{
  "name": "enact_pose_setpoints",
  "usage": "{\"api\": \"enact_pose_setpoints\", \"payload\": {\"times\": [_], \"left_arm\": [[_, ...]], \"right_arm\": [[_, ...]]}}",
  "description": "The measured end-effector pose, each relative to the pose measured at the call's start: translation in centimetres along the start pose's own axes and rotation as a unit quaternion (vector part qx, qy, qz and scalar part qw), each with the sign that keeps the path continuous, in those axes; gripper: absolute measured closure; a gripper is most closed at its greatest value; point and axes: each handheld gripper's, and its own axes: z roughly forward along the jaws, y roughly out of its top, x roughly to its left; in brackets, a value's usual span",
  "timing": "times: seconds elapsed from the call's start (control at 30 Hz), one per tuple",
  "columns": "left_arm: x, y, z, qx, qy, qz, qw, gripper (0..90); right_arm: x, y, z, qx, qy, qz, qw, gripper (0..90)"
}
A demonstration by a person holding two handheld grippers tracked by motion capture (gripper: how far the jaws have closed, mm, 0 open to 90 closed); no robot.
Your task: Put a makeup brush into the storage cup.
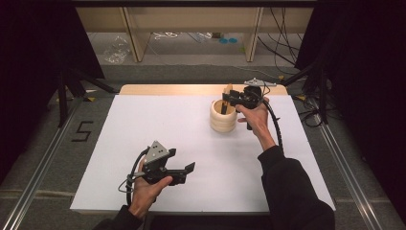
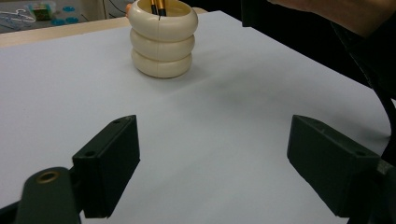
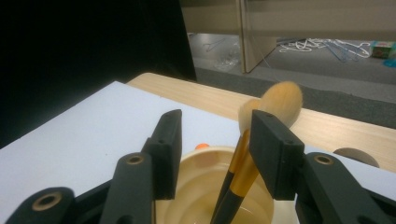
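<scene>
White sheeting covers the surface (image 1: 201, 143), with a strip of bare wood at its far edge. Nearest the person, at about seven o'clock on the surface, the left gripper (image 1: 184, 170) is held low in the left hand (image 1: 143, 189), its jaws spread wide with nothing between them, aimed toward the far right. Well apart from it, at about one o'clock, stands a cream ribbed holder (image 1: 223, 117), upright, made of three stacked rings. Two makeup brushes (image 3: 245, 158) stand inside it, handles down and bristles up, their long axes leaning slightly toward the far edge; the gold-and-black handles cross near the rim. The right gripper (image 3: 215, 140) hangs directly over the holder's mouth, held by the right hand (image 1: 256, 117), jaws parted, and the brushes pass just beside its right jaw; whether they touch it I cannot tell.
</scene>
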Motion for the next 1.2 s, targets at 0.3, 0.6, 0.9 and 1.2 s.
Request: {"api": "enact_pose_setpoints", "payload": {"times": [0.3,0.6,0.9,1.2], "left_arm": [[0.0,0.0,0.0,0.0,0.002,0.0,1.0,16.8],[0.0,0.0,0.0,0.0,0.004,0.0,1.0,16.8],[0.1,0.0,0.0,0.0,0.007,-0.001,1.0,16.8],[0.1,0.0,0.0,-0.002,0.007,-0.004,1.0,16.8]], "right_arm": [[0.5,0.8,-1.6,0.002,-0.001,-0.026,0.9996,47.8],[1.5,1.4,-3.0,0.022,-0.004,-0.034,0.9992,38.0],[2.2,1.7,-3.9,0.032,-0.006,-0.041,0.9986,35.3],[2.9,1.8,-4.6,0.045,-0.001,-0.054,0.9975,30.7]]}}
